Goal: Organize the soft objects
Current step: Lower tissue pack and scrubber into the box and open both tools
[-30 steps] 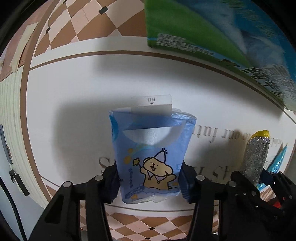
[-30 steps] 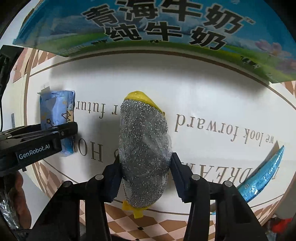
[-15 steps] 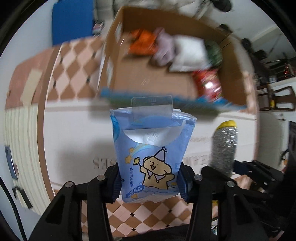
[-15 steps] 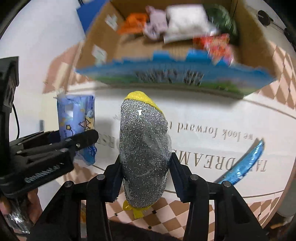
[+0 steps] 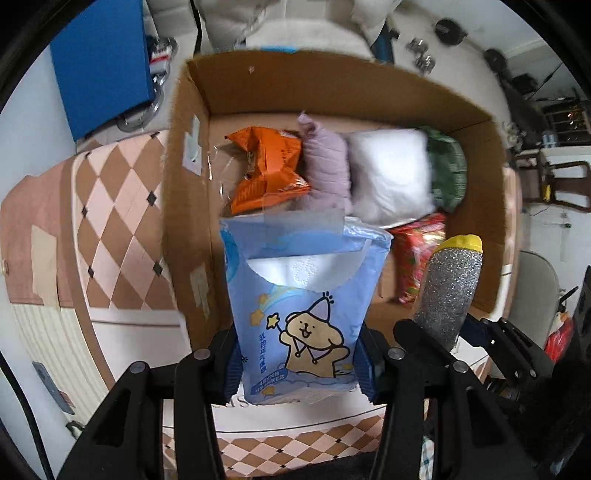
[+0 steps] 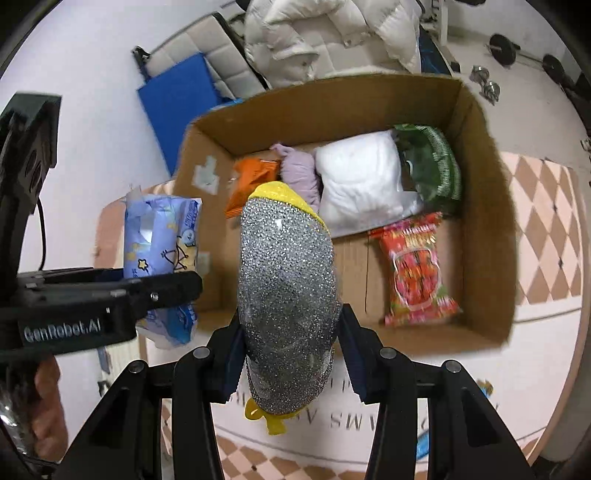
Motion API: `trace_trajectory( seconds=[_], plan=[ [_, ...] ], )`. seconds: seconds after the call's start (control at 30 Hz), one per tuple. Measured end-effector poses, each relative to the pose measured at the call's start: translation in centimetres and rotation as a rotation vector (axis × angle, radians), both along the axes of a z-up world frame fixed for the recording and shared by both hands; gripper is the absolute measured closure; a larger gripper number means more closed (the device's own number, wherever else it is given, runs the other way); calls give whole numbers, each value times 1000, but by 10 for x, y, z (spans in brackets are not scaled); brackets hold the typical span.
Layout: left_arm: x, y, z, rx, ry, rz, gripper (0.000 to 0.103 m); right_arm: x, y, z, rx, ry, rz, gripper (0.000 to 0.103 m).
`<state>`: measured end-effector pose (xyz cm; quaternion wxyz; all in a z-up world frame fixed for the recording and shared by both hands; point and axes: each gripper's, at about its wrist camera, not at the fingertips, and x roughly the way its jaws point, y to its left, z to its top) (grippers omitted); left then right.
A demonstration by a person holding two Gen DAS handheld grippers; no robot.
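My left gripper [image 5: 297, 360] is shut on a blue tissue pack [image 5: 303, 306] with a cartoon bear, held up above the front of an open cardboard box [image 5: 184, 155]. My right gripper [image 6: 290, 347] is shut on a silver glitter pouch with yellow ends [image 6: 288, 299], held over the box's near edge [image 6: 491, 236]. Each held item shows in the other view: the pouch [image 5: 448, 288] on the right, the tissue pack [image 6: 162, 236] on the left. Both are above the table.
Inside the box lie an orange snack bag [image 5: 264, 173], a lilac cloth roll [image 5: 325, 173], a white pillow [image 5: 389, 177], a green packet [image 6: 432, 166] and a red candy bag [image 6: 417, 269]. A blue mat [image 5: 99, 62] and a white jacket [image 6: 325, 33] are behind. The table has a checkered border [image 5: 114, 206].
Both grippers have lifted their items off the table and risen above the box. The view went from the box's printed side to looking down into its open top.
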<state>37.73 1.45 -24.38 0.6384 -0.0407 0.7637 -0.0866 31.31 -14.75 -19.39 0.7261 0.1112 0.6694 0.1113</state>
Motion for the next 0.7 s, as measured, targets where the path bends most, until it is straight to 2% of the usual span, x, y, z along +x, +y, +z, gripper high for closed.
trace_trajectory(
  seconds=[0.2,0.4,0.53,0.6,0.63,0.7],
  plan=[
    [15,-4,-47,-2,141,-5,55,32,16,-40,-14,65,21,54],
    [13,-5,-66,18,178,-16,54,45,32,-72,-25,120,66,54],
    [10,1,-74,24,219,7,53,49,39,-88,5,149,92,50],
    [8,4,-76,27,231,22,50,52,41,-96,5,165,109,44],
    [8,7,-74,25,223,31,48,52,42,-99,-17,166,115,33],
    [7,9,-68,42,193,36,36,51,42,-99,-27,166,123,19]
  ],
)
